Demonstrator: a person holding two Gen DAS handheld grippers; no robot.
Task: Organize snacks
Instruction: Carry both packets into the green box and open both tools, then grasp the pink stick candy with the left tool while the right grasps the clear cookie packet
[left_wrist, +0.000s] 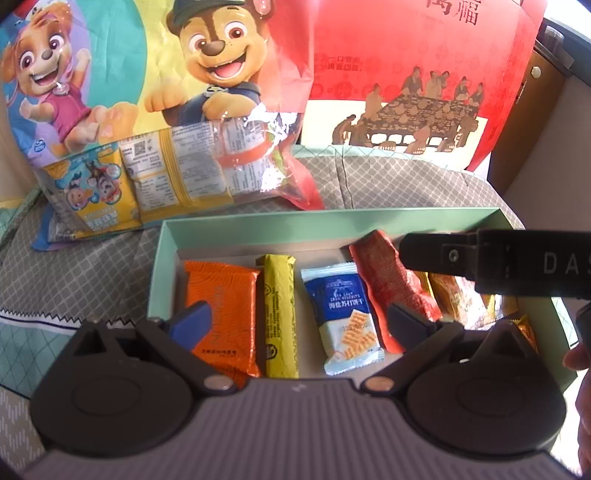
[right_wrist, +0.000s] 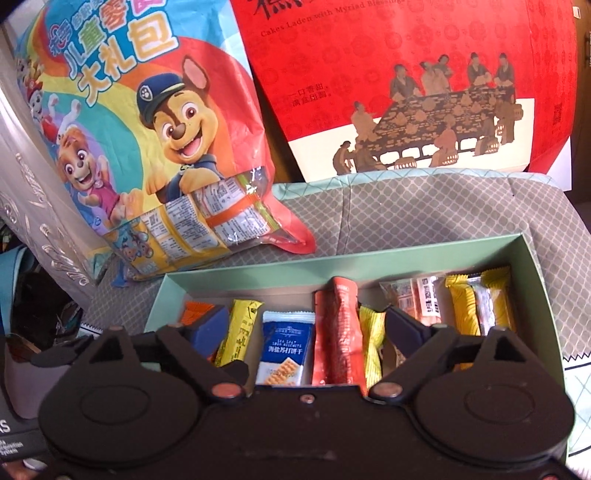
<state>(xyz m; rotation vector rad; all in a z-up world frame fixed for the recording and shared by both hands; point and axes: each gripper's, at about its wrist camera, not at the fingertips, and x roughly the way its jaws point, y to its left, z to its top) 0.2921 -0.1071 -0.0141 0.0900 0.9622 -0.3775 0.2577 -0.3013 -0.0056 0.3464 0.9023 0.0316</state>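
Observation:
A shallow mint-green box (left_wrist: 332, 218) lies on a patterned cloth, with wrapped snacks lined up inside. From the left these are an orange packet (left_wrist: 221, 295), a yellow bar (left_wrist: 279, 314), a blue-and-white cracker packet (left_wrist: 343, 317) and a red packet (left_wrist: 388, 277). My left gripper (left_wrist: 299, 317) hovers open over them, with nothing between its pads. In the right wrist view the same box (right_wrist: 369, 254) also holds several yellow and orange packets (right_wrist: 461, 306) at its right end. My right gripper (right_wrist: 306, 326) is open above the cracker packet (right_wrist: 284, 343) and red packet (right_wrist: 338, 332), gripping nothing.
A big cartoon-dog snack bag (left_wrist: 147, 92) leans behind the box at the left. A red gift box (left_wrist: 406, 74) stands at the back right. The grey patterned cloth (left_wrist: 406, 184) covers the surface. A black bar with white lettering (left_wrist: 480, 258) crosses over the box's right end.

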